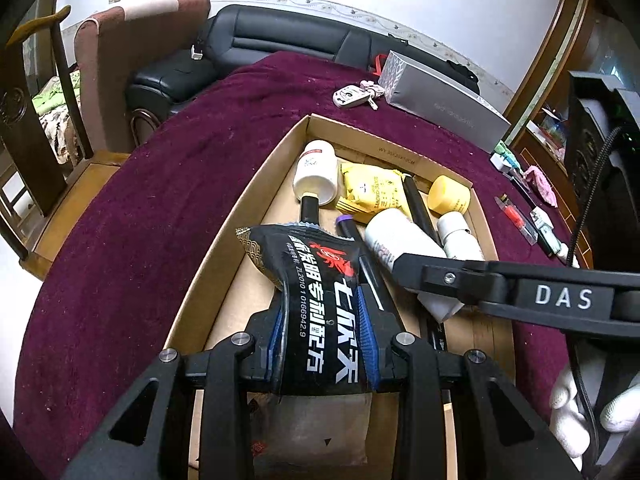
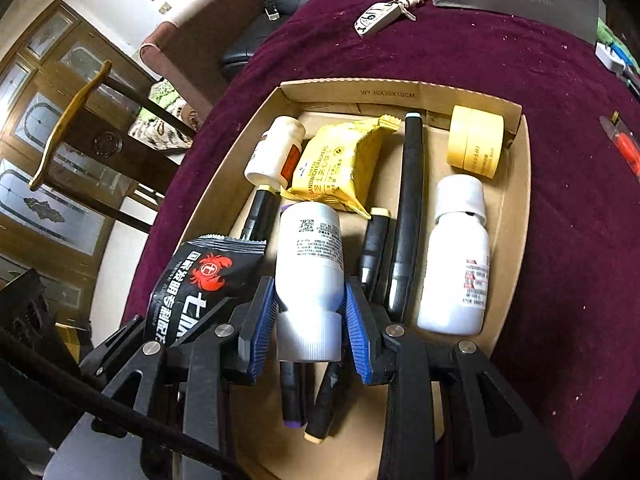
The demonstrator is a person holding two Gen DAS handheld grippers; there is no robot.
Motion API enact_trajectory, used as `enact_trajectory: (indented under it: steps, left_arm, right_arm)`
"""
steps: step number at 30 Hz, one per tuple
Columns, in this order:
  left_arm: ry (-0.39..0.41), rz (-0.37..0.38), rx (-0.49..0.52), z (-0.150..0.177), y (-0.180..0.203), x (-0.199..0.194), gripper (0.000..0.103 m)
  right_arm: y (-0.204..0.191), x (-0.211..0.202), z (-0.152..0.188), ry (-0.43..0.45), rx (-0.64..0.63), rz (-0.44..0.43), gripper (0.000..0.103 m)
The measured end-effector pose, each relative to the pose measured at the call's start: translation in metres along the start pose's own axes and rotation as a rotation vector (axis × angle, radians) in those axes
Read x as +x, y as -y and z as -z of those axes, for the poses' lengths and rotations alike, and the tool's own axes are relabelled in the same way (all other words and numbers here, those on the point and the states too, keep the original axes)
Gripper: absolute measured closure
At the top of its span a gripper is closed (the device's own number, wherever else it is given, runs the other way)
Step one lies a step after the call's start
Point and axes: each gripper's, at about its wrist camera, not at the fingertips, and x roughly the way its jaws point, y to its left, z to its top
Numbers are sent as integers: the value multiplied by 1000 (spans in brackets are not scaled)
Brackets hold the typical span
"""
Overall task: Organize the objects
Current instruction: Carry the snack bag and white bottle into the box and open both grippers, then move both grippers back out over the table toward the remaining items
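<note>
Below both grippers lies a shallow cardboard box (image 2: 516, 208) on a maroon cloth (image 1: 160, 208), already holding pens, a yellow cracker packet (image 2: 332, 168), a yellow jar (image 2: 476, 142) and a few white bottles.

Our left gripper (image 1: 324, 344) has its jaws drawn in close on a black snack packet (image 1: 316, 292) — the blue pads press its sides, and the packet sticks out ahead of the fingers over the box's near-left part. Our right gripper (image 2: 308, 320) is likewise closed down on a white bottle (image 2: 310, 268), held near its cap, with the body pointing away from us above the pens (image 2: 296, 400).

To do this well, we judge each item should come low into a bare patch of cardboard before the jaws part. The bottle is round and may roll, so we would lay it alongside the other white bottle (image 2: 456, 264) to its right — not on top of the pens. The packet is soft and will likely settle flat.
</note>
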Motion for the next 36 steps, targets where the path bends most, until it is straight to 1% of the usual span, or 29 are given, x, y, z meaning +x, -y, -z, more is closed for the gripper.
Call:
enact_trajectory:
  steps: [3, 4, 6, 7, 8, 10, 12, 14, 21, 24, 27, 29, 31, 36]
  left_arm:
    - [5, 1, 5, 1, 2, -2, 73]
    - [10, 6, 1, 1, 2, -3, 70]
    - [18, 18, -6, 2, 2, -7, 70]
    - [21, 22, -11, 3, 2, -10, 68]
    - [23, 25, -16, 3, 3, -13, 63]
    - [38, 33, -22, 4, 4, -21, 57]
    - [58, 31, -20, 6, 6, -30, 55]
    - [76, 12, -11, 7, 9, -38, 51]
    - [134, -61, 33, 8, 23, -57, 51]
    - [141, -85, 47, 8, 28, -60, 51]
    - [147, -116, 63, 10, 36, -63, 48]
    - [148, -129, 76, 10, 42, -64, 46]
    - [151, -137, 93, 12, 49, -67, 46]
    - [155, -150, 138, 16, 73, -73, 45]
  right_arm:
    - [-2, 2, -2, 2, -5, 11, 71]
    - [-2, 3, -3, 0, -4, 14, 71]
    - [-2, 5, -4, -4, -3, 17, 71]
    - [-2, 6, -4, -5, -2, 18, 71]
    - [-1, 7, -4, -7, 1, 20, 71]
    - [0, 9, -3, -8, 4, 24, 71]
    - [1, 10, -3, -9, 13, 23, 70]
    - [3, 9, -1, -3, 28, 1, 69]
    - [-4, -15, 1, 75, 3, -50, 68]
    - [-5, -29, 6, 105, -16, -58, 64]
    - [-3, -41, 12, 129, -28, -62, 64]
    - [1, -48, 17, 140, -28, -67, 62]
    - [6, -55, 20, 152, -21, -68, 58]
    - [29, -73, 29, 181, 11, -62, 58]
